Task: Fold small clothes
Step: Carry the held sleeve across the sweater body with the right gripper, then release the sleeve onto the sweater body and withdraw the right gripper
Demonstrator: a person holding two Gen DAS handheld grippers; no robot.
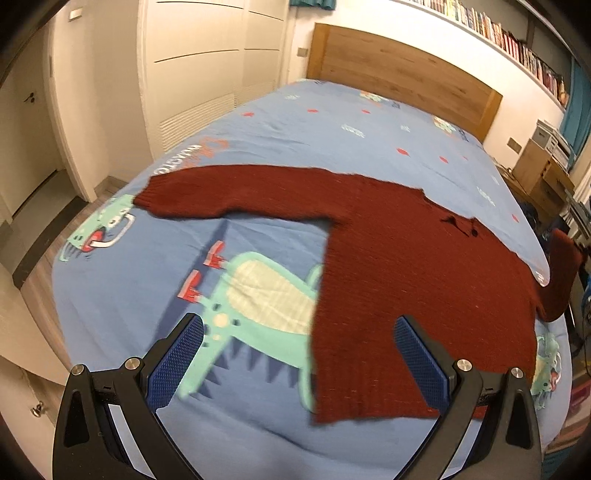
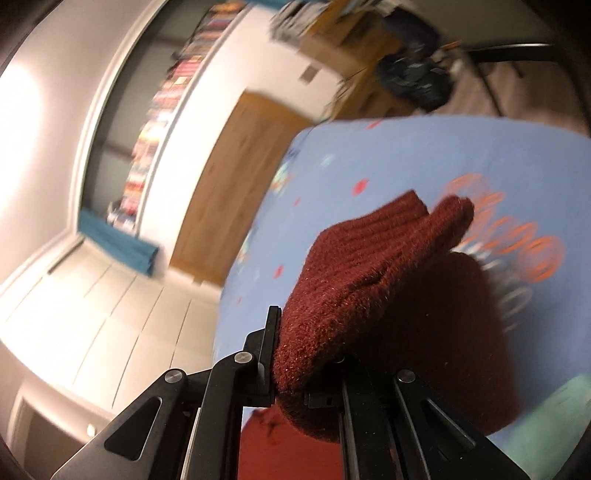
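A small dark red knit sweater (image 1: 406, 266) lies flat on the blue cartoon-print bedsheet (image 1: 192, 258). One sleeve (image 1: 192, 195) stretches out to the left; the other sleeve (image 1: 565, 273) is lifted at the right edge. My left gripper (image 1: 299, 358) is open and empty, hovering over the sweater's lower hem. My right gripper (image 2: 295, 350) is shut on the sleeve's cuff (image 2: 354, 280), which drapes over its fingers and hides the fingertips. The view is tilted and blurred.
A wooden headboard (image 1: 402, 74) stands at the far end, with a bookshelf (image 1: 498, 33) above it. White wardrobes (image 1: 207, 74) and a door are on the left. Boxes and clutter (image 1: 546, 173) sit on the right of the bed.
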